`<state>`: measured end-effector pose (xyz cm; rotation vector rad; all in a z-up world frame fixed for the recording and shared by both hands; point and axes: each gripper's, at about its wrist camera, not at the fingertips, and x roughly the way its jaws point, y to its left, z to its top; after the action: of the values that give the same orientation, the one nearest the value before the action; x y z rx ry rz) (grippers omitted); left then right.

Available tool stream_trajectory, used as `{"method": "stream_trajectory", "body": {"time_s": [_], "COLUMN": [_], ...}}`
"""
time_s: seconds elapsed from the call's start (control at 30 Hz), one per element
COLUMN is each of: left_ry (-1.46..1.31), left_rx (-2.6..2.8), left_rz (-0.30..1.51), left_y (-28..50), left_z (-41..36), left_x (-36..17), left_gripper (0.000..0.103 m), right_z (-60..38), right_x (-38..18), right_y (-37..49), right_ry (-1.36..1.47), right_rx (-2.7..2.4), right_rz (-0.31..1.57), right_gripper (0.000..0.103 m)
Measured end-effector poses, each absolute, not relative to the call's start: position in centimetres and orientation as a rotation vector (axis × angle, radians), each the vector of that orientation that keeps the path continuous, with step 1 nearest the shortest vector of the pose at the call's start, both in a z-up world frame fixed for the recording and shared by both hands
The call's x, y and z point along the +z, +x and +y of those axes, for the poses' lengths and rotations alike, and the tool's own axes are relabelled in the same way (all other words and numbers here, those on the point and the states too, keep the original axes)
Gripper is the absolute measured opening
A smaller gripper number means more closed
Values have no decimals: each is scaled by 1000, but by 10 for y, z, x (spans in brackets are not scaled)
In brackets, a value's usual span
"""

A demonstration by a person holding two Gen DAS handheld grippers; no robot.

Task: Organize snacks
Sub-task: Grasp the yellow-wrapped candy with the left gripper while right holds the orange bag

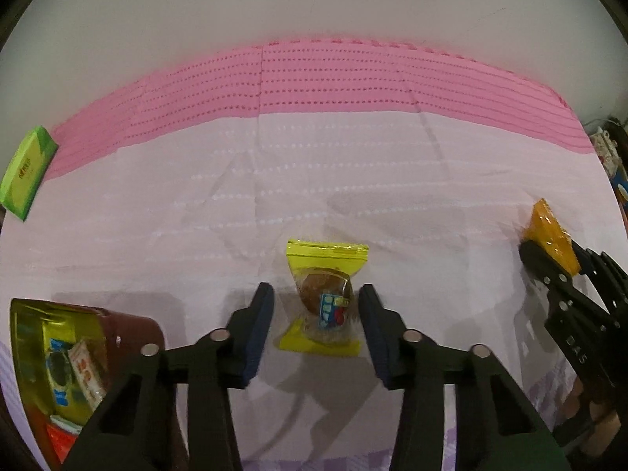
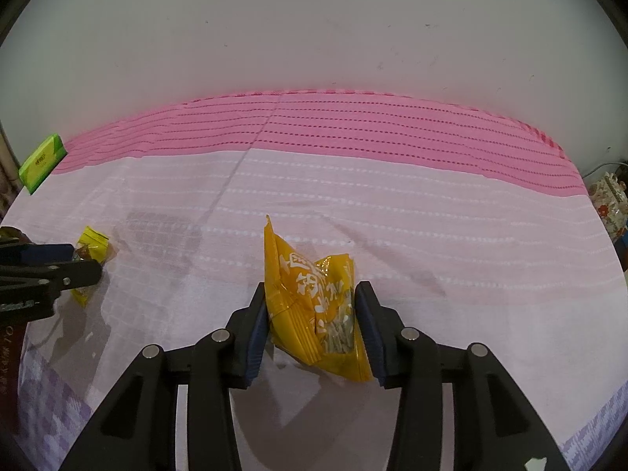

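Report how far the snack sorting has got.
Done: the brown container already holds several packets. In hand: the right hand-held gripper grips the orange packet; the left hand-held gripper straddles the yellow packet without pressing it. Left: both packets, plus the green box on the cloth's far edge.

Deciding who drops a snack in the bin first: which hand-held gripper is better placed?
Probably the right hand-held gripper: it is shut on the orange packet. The left hand-held gripper only straddles the yellow packet, though the container sits beside it.
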<state>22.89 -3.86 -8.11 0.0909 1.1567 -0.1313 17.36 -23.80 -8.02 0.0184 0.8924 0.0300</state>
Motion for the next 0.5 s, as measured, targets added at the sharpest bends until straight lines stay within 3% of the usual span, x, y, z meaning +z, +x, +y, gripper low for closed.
{"method": "stream_trajectory", "body": {"time_s": [0.1,0.2,0.5], "left_ry": [83,89,98], "left_rx": [-136,-137,-140], "left_rz": [1148,1148,1150], "left_y": [229,225,196], "left_z": [-38,-36,-31], "left_x": [-81,-81,-69], "left_gripper": [29,26,26], "right_z": [-238,-237,-236], "right_x": [-80,-80,-79], "right_y": [174,174,174], "right_ry": [21,20,17], "right_rx": [31,30,29], "right_rz": [892,892,892], "right_gripper": [42,42,42]}}
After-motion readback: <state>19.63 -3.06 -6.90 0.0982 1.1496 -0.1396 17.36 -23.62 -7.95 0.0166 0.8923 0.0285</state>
